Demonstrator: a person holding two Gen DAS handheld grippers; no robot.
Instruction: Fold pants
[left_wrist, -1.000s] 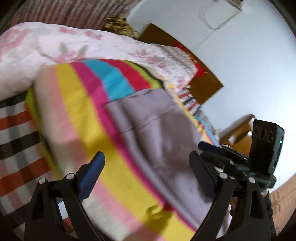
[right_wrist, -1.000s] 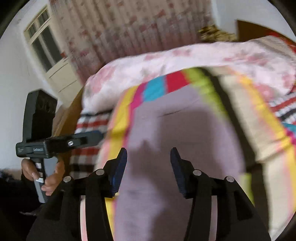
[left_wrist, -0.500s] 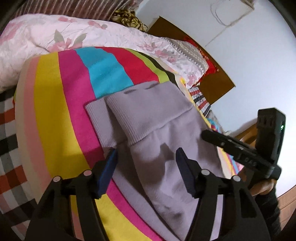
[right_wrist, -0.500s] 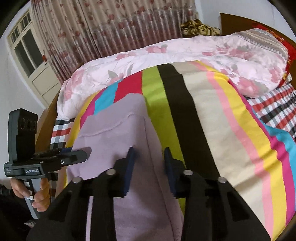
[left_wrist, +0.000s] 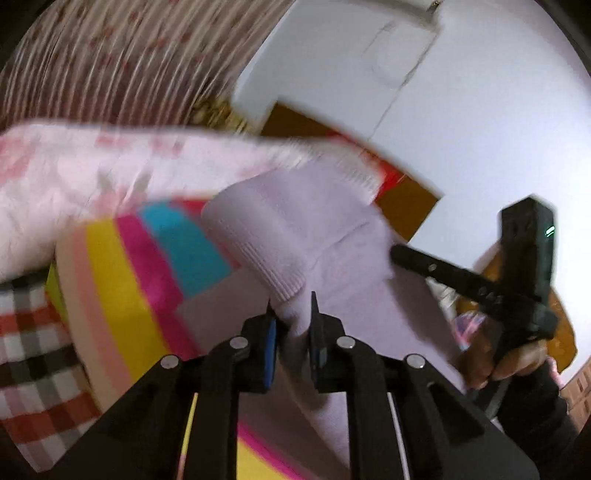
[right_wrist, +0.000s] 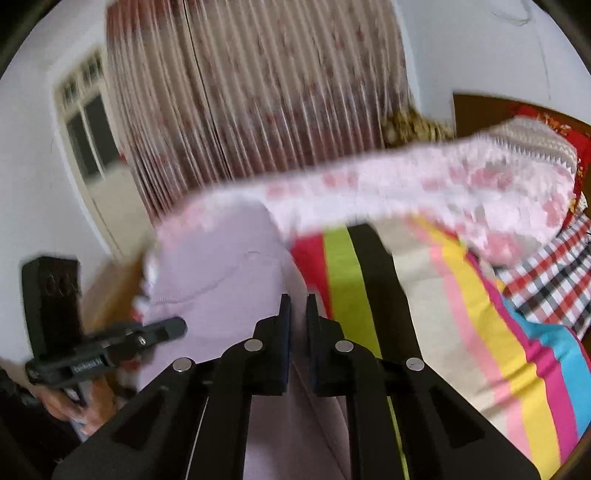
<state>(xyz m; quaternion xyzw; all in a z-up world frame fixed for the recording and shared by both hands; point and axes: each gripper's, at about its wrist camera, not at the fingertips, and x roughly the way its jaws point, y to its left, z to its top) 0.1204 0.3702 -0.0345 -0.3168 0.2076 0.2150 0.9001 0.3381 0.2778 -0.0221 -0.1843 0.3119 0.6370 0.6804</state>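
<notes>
Fold step, mid-lift: my left tool (left_wrist: 292, 314) and right tool (right_wrist: 296, 314) each clenched on the lilac pants (left_wrist: 314, 225), raised over the striped bed (right_wrist: 461, 295); next, I judge, carry both edges across evenly and lay flat.

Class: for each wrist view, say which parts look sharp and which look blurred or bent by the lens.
Left wrist view: left gripper sharp, curtain and floral quilt motion-smeared. Right wrist view: right gripper crisp, curtain streaked, lilac pants soft; fisheye curves the edges.
</notes>
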